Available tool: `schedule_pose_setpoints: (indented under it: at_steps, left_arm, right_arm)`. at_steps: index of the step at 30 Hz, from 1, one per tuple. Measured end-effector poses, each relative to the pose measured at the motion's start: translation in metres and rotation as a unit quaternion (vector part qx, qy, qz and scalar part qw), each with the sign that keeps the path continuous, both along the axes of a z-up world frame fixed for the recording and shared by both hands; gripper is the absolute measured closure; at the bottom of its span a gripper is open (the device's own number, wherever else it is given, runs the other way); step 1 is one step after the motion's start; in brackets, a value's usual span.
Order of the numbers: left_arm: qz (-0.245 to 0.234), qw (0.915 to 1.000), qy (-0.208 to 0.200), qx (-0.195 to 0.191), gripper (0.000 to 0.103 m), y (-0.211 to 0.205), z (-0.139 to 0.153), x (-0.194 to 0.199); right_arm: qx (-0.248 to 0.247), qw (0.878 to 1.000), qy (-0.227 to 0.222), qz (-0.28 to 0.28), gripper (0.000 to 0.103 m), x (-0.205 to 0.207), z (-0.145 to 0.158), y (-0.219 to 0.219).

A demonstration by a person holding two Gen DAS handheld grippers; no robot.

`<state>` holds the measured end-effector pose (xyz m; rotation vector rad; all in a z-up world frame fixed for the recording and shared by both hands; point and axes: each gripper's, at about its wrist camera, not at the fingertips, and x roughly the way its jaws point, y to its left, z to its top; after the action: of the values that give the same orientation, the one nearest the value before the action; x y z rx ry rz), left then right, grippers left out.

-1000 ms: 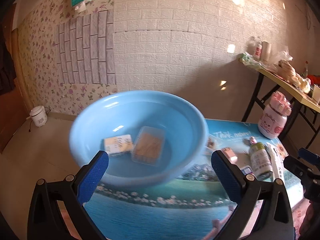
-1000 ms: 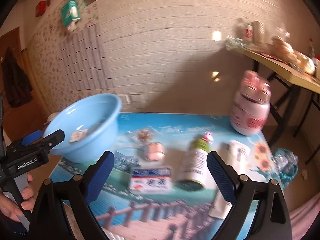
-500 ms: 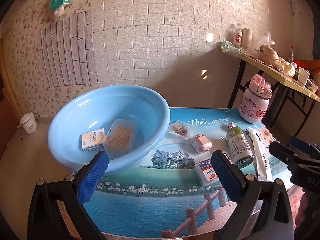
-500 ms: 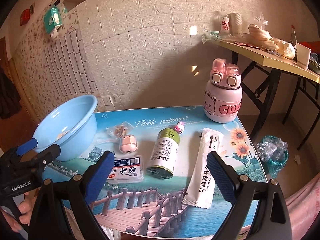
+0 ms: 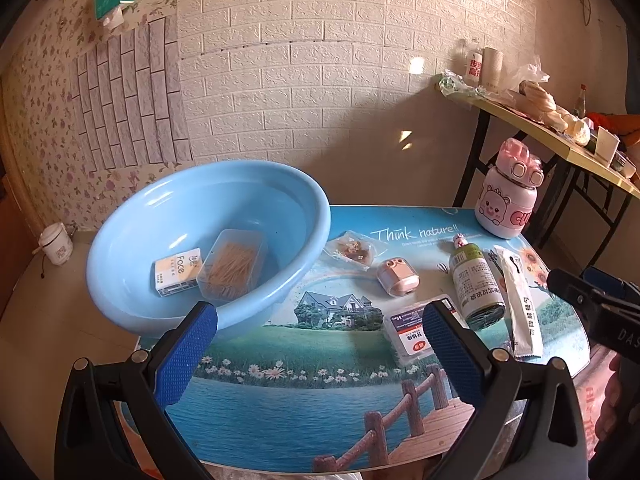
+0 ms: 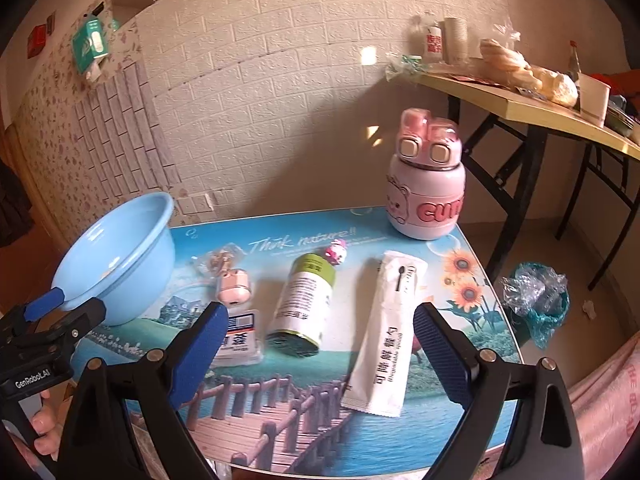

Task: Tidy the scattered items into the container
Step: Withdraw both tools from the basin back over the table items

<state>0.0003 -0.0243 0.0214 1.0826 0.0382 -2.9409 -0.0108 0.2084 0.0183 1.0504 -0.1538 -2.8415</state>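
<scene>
Tidying barely begun: two items binned, six left out.

A tissue pack [image 5: 178, 271] and toothpick box [image 5: 234, 264] are held in the blue basin [image 5: 132, 216] at the table's left edge; both grippers [image 5: 320, 354] [image 6: 320, 348] are held wide, empty.

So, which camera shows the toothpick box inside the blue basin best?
The left wrist view: it looks into the blue basin, showing the toothpick box beside a tissue pack. In the right wrist view the basin wall hides it.

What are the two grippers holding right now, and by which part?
Nothing. The left gripper and right gripper are both open and empty, above the table.
</scene>
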Motion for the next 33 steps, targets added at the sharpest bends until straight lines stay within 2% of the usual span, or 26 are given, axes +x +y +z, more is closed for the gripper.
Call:
schedule_pose_setpoints:
  at_steps: [20,33]
  left_arm:
    - [-0.029,0.9991,-0.029,-0.014,0.0,0.029,-0.027,-0.009]
    - [0.002,0.9989,-0.046,0.01,0.0,0.059,-0.055,-0.021]
  right_arm:
    - [0.0,0.999,-0.028,-0.019,0.008,-0.011,-0.025,0.021]
    - [0.013,0.998,-0.045,-0.043,0.008,-0.017,-0.046,0.04]
